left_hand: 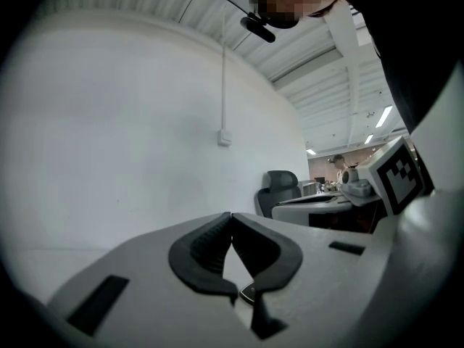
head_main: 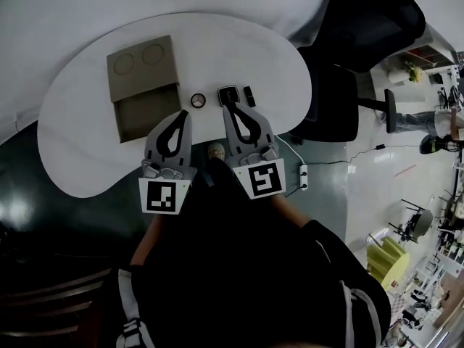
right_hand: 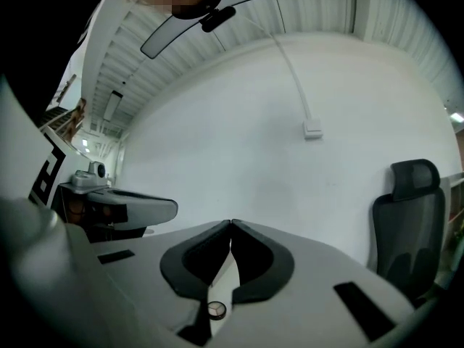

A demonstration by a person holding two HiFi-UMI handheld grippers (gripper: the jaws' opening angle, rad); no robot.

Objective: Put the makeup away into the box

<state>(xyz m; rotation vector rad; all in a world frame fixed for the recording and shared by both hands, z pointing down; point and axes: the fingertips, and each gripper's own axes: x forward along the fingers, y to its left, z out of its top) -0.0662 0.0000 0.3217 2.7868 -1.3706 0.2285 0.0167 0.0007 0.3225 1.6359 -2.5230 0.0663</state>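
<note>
- My left gripper [head_main: 184, 114] and right gripper [head_main: 227, 107] both had their jaws pressed together, nothing pinched.
- The makeup sat on the table [head_main: 80, 143]: round compact [head_main: 198, 100] at 1 o'clock off my left tips, square compact [head_main: 229, 95] at 12 off my right, and a black stick [head_main: 249, 96] beside it.
- The cardboard box [head_main: 143, 85] was at 10 o'clock.

My head view bows at its edges; the white table [head_main: 80, 143] ahead of the left gripper [head_main: 184, 114] is evenly bright, and the floor [head_main: 13, 210] to its left carries glare. Both gripper views blacken at the corners, ceiling strip lights [left_hand: 384, 114] glowing above blurred jaws.
</note>
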